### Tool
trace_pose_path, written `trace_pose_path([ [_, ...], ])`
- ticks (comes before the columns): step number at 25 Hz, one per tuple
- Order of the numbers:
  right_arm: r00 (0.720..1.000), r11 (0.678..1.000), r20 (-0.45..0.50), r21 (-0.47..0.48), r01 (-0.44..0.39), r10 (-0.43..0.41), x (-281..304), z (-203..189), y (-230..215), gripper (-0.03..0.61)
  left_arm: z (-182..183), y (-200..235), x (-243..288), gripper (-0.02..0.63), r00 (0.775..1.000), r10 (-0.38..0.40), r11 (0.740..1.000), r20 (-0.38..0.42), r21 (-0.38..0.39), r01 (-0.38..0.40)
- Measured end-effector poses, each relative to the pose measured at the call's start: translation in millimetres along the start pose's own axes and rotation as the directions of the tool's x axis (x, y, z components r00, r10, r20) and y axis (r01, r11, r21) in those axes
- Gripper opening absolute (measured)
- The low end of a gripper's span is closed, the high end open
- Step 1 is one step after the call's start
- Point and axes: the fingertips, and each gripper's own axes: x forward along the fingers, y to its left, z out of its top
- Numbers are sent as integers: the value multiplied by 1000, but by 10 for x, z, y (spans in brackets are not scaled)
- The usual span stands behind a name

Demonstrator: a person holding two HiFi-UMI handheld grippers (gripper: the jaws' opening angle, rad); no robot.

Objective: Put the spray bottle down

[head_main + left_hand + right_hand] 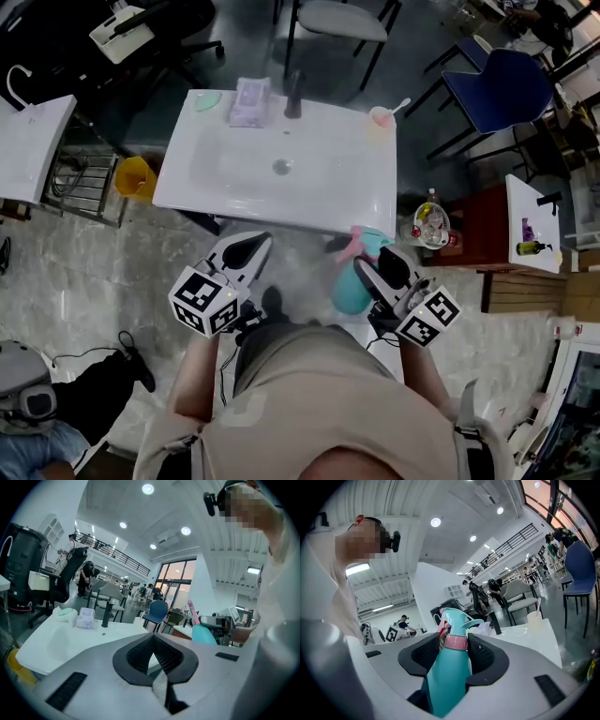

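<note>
Your left tongs (248, 248), left of middle, are pressed together with nothing between their bumpy black pads. Just right of middle, the smooth, round teal spray bottle (450, 677) with its pink ring is squeezed tight in your right tongs (380, 270), by the front edge of the shiny white table (234, 178).

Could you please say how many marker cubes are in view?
2: a marker cube on the left gripper, lower left in the head view; another on the right gripper, lower right.
</note>
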Motion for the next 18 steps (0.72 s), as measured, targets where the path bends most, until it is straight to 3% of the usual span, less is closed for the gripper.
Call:
trace_pose_path([
  [5, 1000, 1000, -2, -19, 19, -19, 131, 21, -3, 193, 71, 113, -6, 5, 999, -21, 999, 35, -48, 23],
  [18, 999, 998, 11, -41, 41, -41, 375, 139, 37, 193, 182, 335, -61, 5, 997, -54, 998, 62, -34, 57],
])
